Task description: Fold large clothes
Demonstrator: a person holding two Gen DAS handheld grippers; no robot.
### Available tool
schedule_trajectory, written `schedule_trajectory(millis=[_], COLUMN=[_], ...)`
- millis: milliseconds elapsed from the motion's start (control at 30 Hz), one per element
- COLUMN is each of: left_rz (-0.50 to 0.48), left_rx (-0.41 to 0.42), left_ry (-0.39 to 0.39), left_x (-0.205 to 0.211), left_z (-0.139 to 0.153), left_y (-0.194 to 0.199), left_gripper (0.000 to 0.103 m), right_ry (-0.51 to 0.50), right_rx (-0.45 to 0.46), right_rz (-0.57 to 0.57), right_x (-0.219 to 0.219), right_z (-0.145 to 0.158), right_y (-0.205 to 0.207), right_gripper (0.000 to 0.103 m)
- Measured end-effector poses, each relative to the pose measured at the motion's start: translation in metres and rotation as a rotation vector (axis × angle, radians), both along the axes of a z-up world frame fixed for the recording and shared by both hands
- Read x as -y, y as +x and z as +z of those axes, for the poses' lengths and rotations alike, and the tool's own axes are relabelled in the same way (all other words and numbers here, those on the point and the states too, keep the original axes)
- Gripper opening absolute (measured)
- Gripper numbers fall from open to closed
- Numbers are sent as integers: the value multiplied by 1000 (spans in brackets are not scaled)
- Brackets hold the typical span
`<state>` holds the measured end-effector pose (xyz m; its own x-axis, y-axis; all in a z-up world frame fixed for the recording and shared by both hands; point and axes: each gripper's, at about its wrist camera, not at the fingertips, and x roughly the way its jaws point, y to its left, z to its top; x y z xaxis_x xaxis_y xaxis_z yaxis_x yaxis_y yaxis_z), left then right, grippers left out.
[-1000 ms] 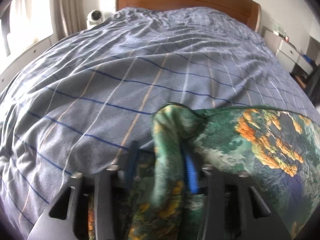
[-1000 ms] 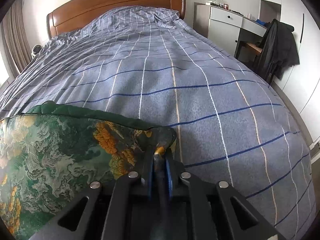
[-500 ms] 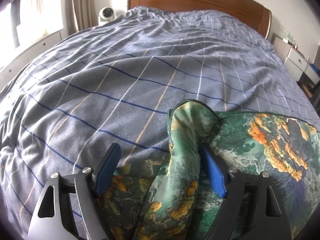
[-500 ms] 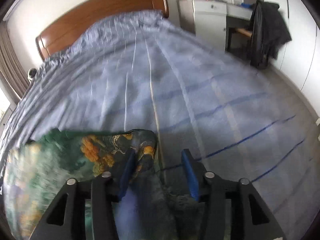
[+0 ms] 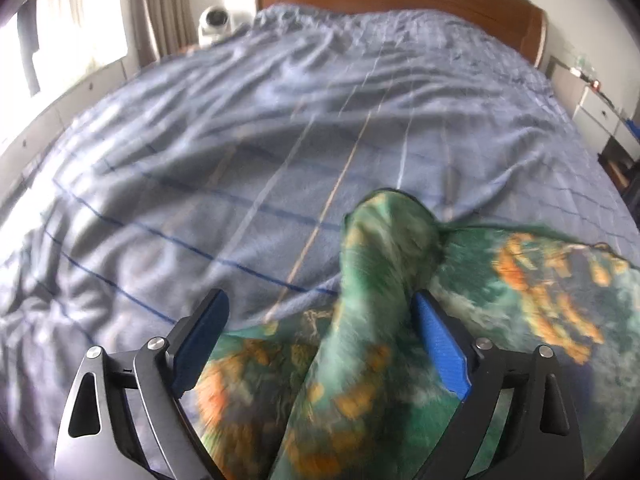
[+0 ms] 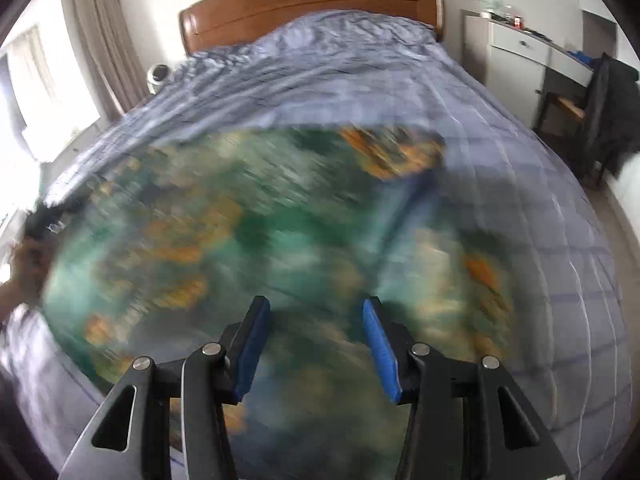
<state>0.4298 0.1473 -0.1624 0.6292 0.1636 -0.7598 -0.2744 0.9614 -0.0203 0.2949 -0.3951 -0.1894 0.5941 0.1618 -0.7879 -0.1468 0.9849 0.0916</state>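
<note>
Jaws of the left gripper and right gripper are found wide apart, nothing clamped. The green printed garment is spread mid-frame on the checked bedspread. Soft, light, probably slippery; its raised fold, lower centre-right, is judged graspable.

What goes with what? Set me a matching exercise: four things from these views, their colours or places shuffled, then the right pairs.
Things:
1. garment
2. bedspread
3. headboard
4. jacket

Colour or place:
A. brown wood, farthest from the cameras
B. black, at the right edge of the room
C. green with orange patches, spread on the bedspread
D. grey-blue with thin lines

Pairs: 1-C, 2-D, 3-A, 4-B
</note>
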Motion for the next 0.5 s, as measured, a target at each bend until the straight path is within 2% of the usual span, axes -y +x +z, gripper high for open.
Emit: schedule_trajectory(millis=[133, 167, 233, 300, 367, 400, 500], left_rz=[-117, -181, -281, -425, -491, -521, -568], left_rx=[99, 111, 93, 8, -44, -61, -82], left_ry=[-7, -31, -63, -97, -66, -22, 80], left_x=[28, 46, 74, 117, 146, 165, 198], left_z=[42, 53, 61, 56, 46, 37, 16], left_y=[-26, -30, -32, -27, -26, -28, -45], left_gripper=[97, 99, 100, 101, 101, 101, 100], right_ry=[-54, -38, 3, 59, 107, 115, 99], right_rx=[37, 46, 63, 80, 87, 89, 97], right_rz=[-87, -103, -114, -114, -93, -82, -49], right_x=[20, 24, 30, 29, 22, 19, 4], right_z=[14, 21, 30, 37, 42, 44, 46], right_y=[-17, -23, -33, -48, -63, -69, -93], right_gripper=[49, 49, 50, 50, 50, 50, 50])
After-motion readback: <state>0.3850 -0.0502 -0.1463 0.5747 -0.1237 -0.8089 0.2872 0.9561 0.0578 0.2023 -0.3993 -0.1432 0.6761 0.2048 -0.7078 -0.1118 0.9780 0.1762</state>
